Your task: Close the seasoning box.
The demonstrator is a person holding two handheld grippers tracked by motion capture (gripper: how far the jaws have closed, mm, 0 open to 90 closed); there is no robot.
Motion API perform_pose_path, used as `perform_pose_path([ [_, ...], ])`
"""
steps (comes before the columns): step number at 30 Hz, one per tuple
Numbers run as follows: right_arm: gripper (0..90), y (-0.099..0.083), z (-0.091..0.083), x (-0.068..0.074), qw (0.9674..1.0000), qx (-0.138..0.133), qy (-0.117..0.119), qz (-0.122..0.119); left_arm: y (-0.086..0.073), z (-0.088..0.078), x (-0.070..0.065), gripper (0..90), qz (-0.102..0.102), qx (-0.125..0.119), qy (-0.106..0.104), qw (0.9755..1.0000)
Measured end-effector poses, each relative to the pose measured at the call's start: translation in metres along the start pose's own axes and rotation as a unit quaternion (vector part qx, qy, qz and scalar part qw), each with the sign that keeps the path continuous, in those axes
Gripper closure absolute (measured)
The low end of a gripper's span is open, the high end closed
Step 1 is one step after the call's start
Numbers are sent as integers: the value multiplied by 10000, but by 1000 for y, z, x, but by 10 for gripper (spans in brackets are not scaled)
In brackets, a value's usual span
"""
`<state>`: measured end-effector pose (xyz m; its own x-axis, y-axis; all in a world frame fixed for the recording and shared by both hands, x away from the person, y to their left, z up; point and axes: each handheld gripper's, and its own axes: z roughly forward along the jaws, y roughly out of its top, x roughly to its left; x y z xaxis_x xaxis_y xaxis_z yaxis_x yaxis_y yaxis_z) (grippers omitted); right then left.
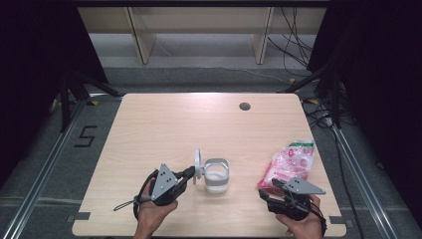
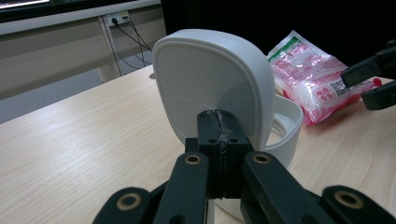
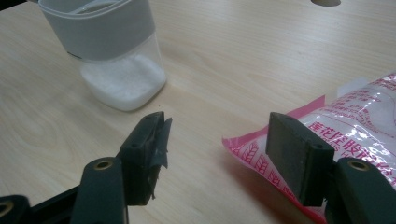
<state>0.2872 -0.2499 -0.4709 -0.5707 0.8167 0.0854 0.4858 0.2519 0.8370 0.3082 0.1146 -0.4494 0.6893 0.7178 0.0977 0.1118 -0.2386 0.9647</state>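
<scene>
The left gripper (image 2: 219,121), jaws pressed together, sits against the raised lid (image 2: 210,84) of the white sugar container (image 3: 116,56); its grip point is hidden. The right gripper (image 3: 215,149) gapes, its far finger (image 3: 294,154) beside the pink packet (image 3: 355,126), cut off

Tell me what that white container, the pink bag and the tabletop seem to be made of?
Container: likely plastic, with a matte white collar and flip lid over a clear base showing white grains. Bag: thin glossy plastic film, crinkled, catching glare, printed pink. Table: pale wood grain, smooth and matte; probably laminate, though solid wood can't be ruled out.
</scene>
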Motion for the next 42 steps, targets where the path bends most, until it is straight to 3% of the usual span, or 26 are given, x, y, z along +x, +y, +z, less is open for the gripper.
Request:
perform_pose_path([
  [1,387,0,-1,-2,10000,16,7,-93,0,0,0,889,-19,-2,-7,10000],
  [3,387,-1,-2,0,10000,38,-4,-57,0,0,-1,889,-28,-6,-10,10000],
  [4,387,-1,-1,-1,9998,-28,52,-184,1,0,-1,889,1,4,-8,10000],
  [5,387,-2,-2,-1,9999,21,104,-70,1,1,-1,889,1,-5,-11,10000],
  [9,387,-3,-4,0,9999,31,-34,-115,2,1,-2,889,-11,-52,-13,10000],
  [10,387,-4,-4,2,10000,4,15,-17,2,1,-2,888,-2,-46,-8,10000],
  [12,387,-5,-4,1,9999,-2,88,-85,3,1,-3,888,25,-45,-25,10000],
  [15,387,-5,-6,0,9999,-4,-16,-145,4,2,-4,888,-7,-70,-25,10000],
  [16,387,-6,-7,3,10000,75,23,45,4,2,-4,887,8,-64,-23,10000],
  [17,387,-6,-6,3,10000,31,33,54,5,2,-5,887,37,-77,-34,10000],
  [20,386,-6,-7,1,9999,34,28,-96,5,3,-6,887,49,-84,-45,9999],
  [22,386,-7,-6,4,10000,30,25,55,6,4,-7,887,36,-97,-48,9999],
  [23,386,-7,-7,2,9999,8,-7,-143,7,4,-7,887,56,-92,-66,9999],
  [24,386,-7,-6,2,9999,-8,-9,-170,7,5,-8,887,61,-100,-75,9999],
  [29,386,-8,-6,3,9999,34,29,-120,10,8,-11,884,116,-44,-113,9999],
  [32,386,-9,-6,5,9999,140,53,36,11,8,-14,880,127,-66,-146,9998],
  [34,386,-9,-5,3,9999,51,41,-128,12,9,-14,878,124,-78,-170,9997],
  [37,386,-9,-5,5,9999,87,85,55,12,9,-14,852,18,-64,-236,9997],
  [38,386,-9,-3,2,9999,52,39,-119,11,9,-13,828,1,-85,-283,9996],
  [39,386,-10,-3,5,9999,91,27,34,11,9,-14,805,-36,-97,-285,9995],
  [42,386,-10,-3,3,9999,88,46,-106,9,8,-13,722,36,49,-301,9995],
])
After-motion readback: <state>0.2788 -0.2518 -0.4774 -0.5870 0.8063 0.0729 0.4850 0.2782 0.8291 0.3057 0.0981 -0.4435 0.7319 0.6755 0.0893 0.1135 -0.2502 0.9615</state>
